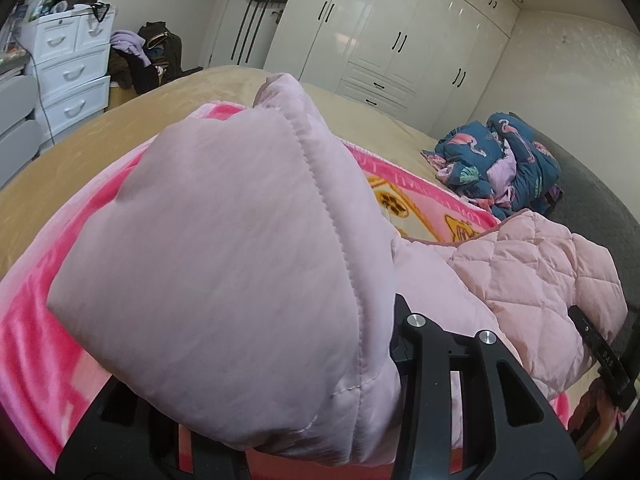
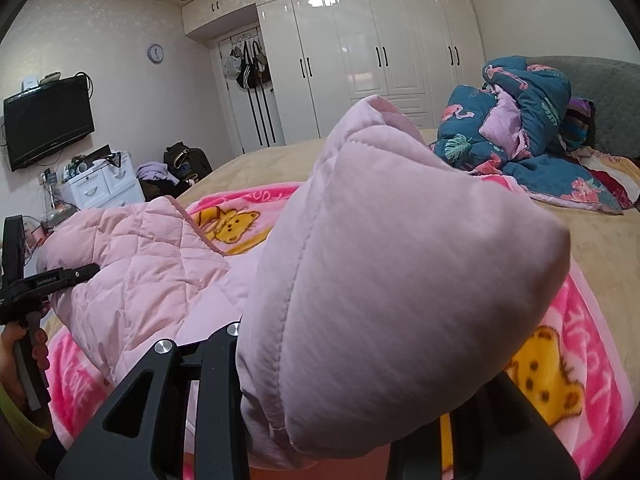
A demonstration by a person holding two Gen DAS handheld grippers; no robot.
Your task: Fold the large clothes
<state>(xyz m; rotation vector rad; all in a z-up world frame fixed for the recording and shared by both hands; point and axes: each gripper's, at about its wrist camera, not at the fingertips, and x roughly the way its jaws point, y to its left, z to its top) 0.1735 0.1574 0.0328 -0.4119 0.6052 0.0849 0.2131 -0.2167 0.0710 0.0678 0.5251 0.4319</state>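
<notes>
A pale pink padded jacket (image 1: pixel 224 264) lies on a pink bear-print blanket (image 1: pixel 420 196) on the bed. My left gripper (image 1: pixel 372 364) is shut on a fold of the jacket, which bulges over its fingers and hides the tips. The quilted lining (image 1: pixel 536 276) shows to the right. My right gripper (image 2: pixel 312 384) is shut on another bulging part of the same jacket (image 2: pixel 392 288). The left gripper also shows at the left edge of the right wrist view (image 2: pixel 60 276), against the quilted lining (image 2: pixel 132 256).
A tan bedspread (image 1: pixel 100 136) covers the bed. A crumpled blue flamingo quilt (image 2: pixel 520 128) lies near the grey headboard (image 2: pixel 612 100). White drawers (image 1: pixel 68 76) and a pile of clothes (image 1: pixel 144 56) stand beside the bed. White wardrobes (image 2: pixel 380 48) line the far wall.
</notes>
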